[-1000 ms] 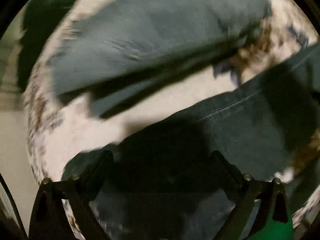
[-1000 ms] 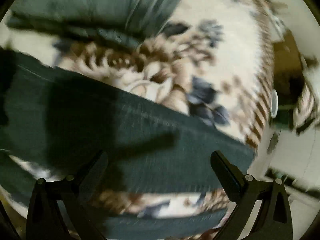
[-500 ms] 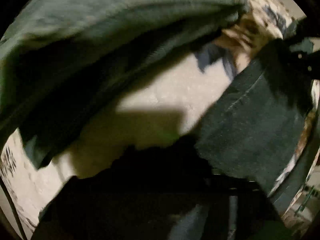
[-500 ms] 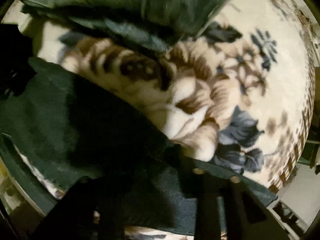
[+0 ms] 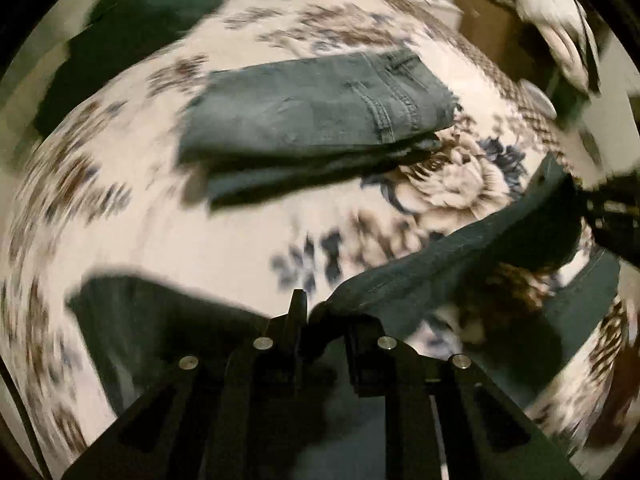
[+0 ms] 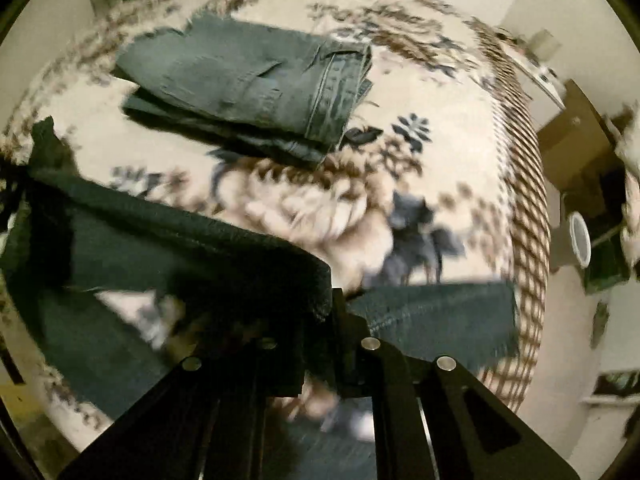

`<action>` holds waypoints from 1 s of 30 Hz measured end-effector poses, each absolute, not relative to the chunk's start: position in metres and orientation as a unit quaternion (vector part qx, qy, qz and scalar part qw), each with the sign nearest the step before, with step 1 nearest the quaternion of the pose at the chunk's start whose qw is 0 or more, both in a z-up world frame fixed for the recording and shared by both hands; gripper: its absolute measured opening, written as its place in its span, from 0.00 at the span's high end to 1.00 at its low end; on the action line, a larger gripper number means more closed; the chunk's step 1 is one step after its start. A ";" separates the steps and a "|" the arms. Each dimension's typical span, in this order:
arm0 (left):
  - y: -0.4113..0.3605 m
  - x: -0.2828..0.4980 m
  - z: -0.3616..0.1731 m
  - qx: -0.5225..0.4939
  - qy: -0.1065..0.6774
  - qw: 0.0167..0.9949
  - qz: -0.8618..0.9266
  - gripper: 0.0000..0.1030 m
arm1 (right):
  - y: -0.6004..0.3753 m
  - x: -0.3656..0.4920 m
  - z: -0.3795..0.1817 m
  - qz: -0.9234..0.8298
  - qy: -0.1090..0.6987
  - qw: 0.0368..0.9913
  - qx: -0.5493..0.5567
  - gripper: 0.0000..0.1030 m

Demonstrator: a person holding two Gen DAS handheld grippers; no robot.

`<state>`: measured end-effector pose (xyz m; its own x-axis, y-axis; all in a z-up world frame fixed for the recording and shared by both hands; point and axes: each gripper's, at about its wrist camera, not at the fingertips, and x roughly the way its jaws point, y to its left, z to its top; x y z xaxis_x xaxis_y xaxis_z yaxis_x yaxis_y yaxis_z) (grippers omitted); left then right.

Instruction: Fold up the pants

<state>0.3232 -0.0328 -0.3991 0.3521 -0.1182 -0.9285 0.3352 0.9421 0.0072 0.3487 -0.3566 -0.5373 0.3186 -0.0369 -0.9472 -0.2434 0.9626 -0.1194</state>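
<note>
Hem lifted off blanket (image 5: 224,240); both tongs (image 5: 316,316) (image 6: 334,312) pinch dark pants (image 5: 460,256) (taut, blurred).

A folded pair of jeans (image 5: 316,120) sits mid-bed, blocking the far stretch. Open floral blanket (image 5: 224,236) lies between it and the lifted dark pants (image 5: 460,256), a clear lane. A dark heap (image 5: 132,36) crowds the far left corner.

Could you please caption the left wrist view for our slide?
Left gripper lifts dark pants' edge over floral blanket; folded jeans beyond.
</note>
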 end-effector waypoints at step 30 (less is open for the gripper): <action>-0.030 0.187 -0.484 -0.053 0.626 0.774 0.081 0.00 | -0.413 0.280 -0.594 -0.094 0.661 0.742 0.064 0.02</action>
<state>0.1871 -0.0298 -0.4839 0.2033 0.0588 -0.9773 -0.1908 0.9814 0.0194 0.2802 -0.4128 -0.5942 0.1080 -0.0536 -0.9927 0.2239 0.9742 -0.0283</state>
